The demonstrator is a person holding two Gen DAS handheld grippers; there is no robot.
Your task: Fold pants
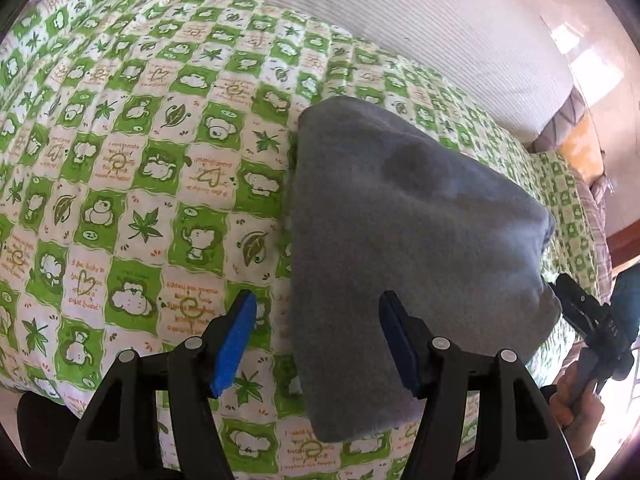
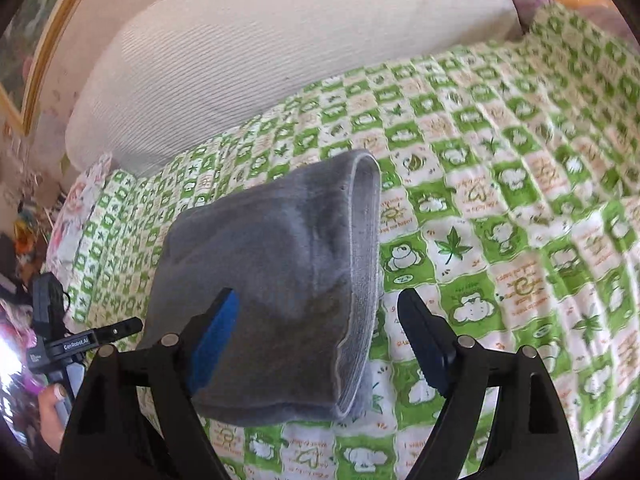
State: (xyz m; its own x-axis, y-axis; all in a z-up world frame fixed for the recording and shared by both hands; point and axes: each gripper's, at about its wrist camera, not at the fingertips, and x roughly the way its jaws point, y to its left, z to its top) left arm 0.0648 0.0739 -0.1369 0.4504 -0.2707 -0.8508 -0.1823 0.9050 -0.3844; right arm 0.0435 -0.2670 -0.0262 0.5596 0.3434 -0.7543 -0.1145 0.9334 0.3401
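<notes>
Risk of the fold slumping open on the soft bed (image 1: 120, 184), since nothing pins it. Risk also of a finger snagging an edge and dragging layers askew. Grey pants (image 1: 400, 240) folded compact on the green checked quilt. Left gripper (image 1: 316, 340) spread, straddling the left edge. Right gripper (image 2: 320, 336) spread, straddling the hemmed edge, pinching nothing.

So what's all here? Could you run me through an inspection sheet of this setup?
Surface: bed with green-and-white checked quilt.
Job's things: grey pants, folded into a compact bundle on the quilt.
Clutter: nothing seen on the quilt.
Grippers: left hand-held gripper open, one finger over the bundle's edge; right hand-held gripper open, straddling the bundle's near end.
Cables: nothing seen.
Surroundings: white ribbed pillow behind; picture frame at left.
</notes>
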